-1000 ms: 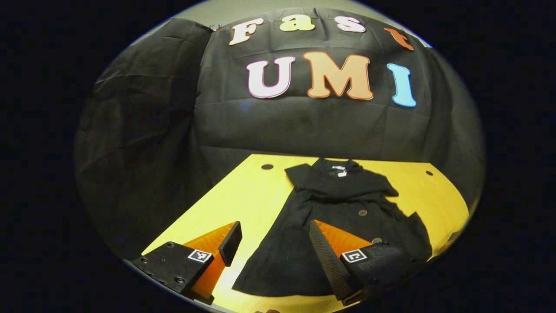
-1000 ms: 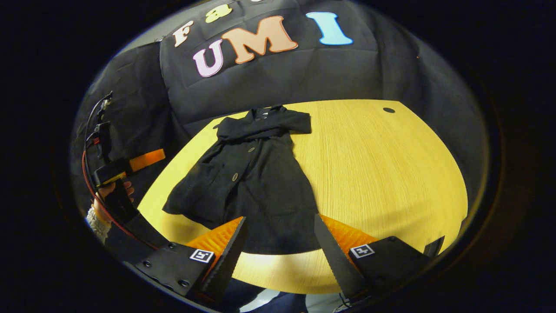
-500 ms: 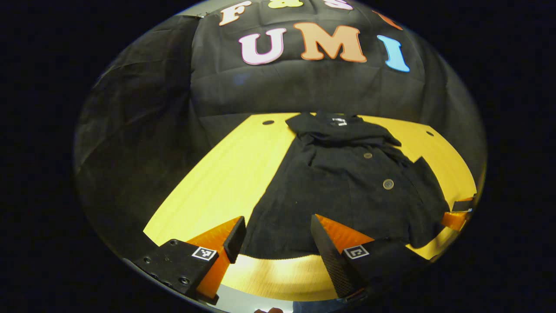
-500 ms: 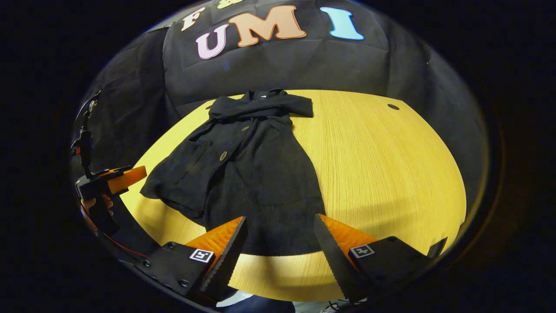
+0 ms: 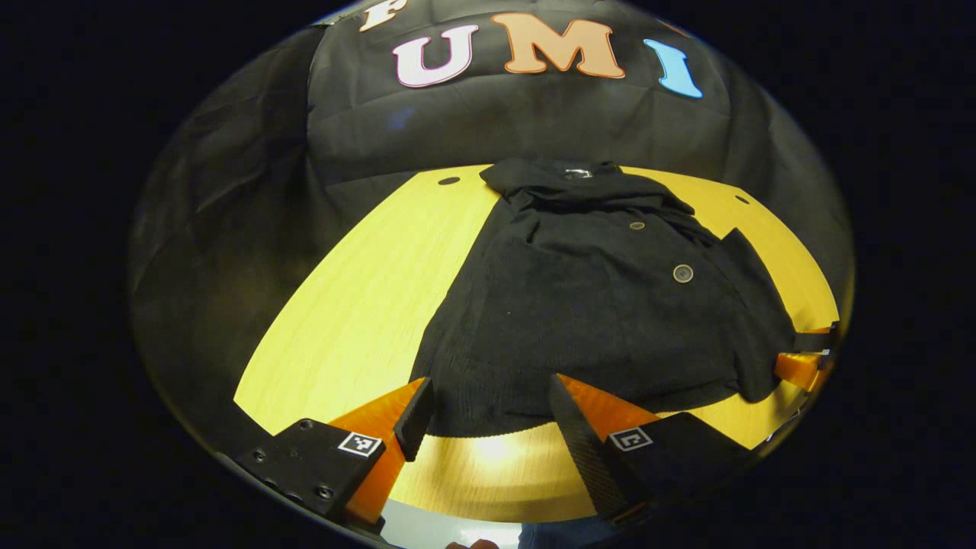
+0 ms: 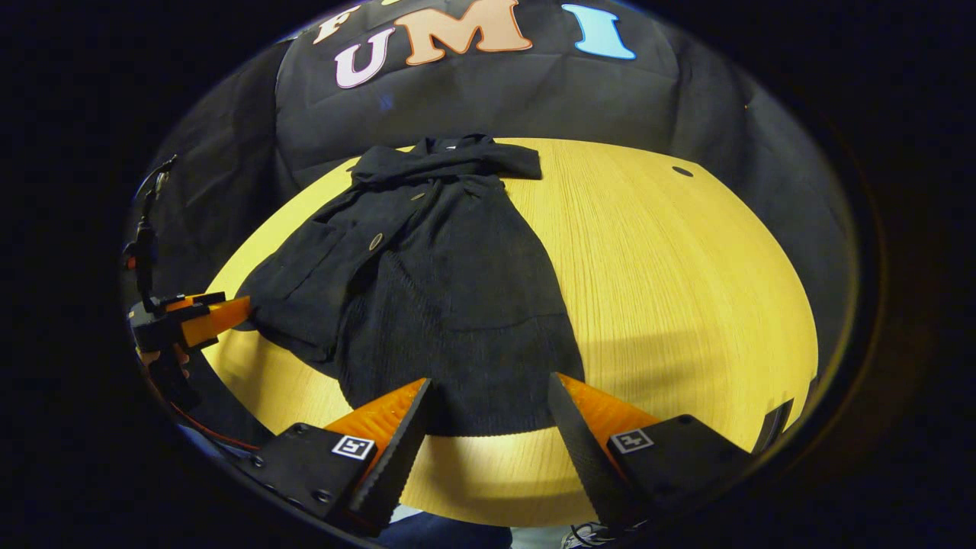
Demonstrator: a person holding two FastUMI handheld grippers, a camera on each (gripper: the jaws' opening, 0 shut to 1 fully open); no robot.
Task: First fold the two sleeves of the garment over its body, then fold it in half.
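Observation:
A black buttoned coat (image 5: 602, 305) lies flat on the yellow table (image 5: 358, 305), collar far and hem near, with both sleeves (image 5: 587, 200) lying across the chest just below the collar. My left gripper (image 5: 488, 415) hovers open over the near hem, one finger on each side of the hem's left part. In the right gripper view the coat (image 6: 450, 282) spreads out the same way. My right gripper (image 6: 488, 415) stands open at the hem's middle. The left gripper (image 6: 198, 320), held in a hand, sits beside the coat's lower left corner. The right gripper (image 5: 801, 364) shows near the lower right corner.
The wooden table (image 6: 671, 290) has bare room to the right of the coat, and round holes (image 6: 682, 171) near its far edge. Black cloth walls close off the back and sides. The table's front edge runs just below both grippers.
Both grippers have moved down and closer to the coat's near hem, so the coat looks larger. The coat itself has not shifted. Both stay open.

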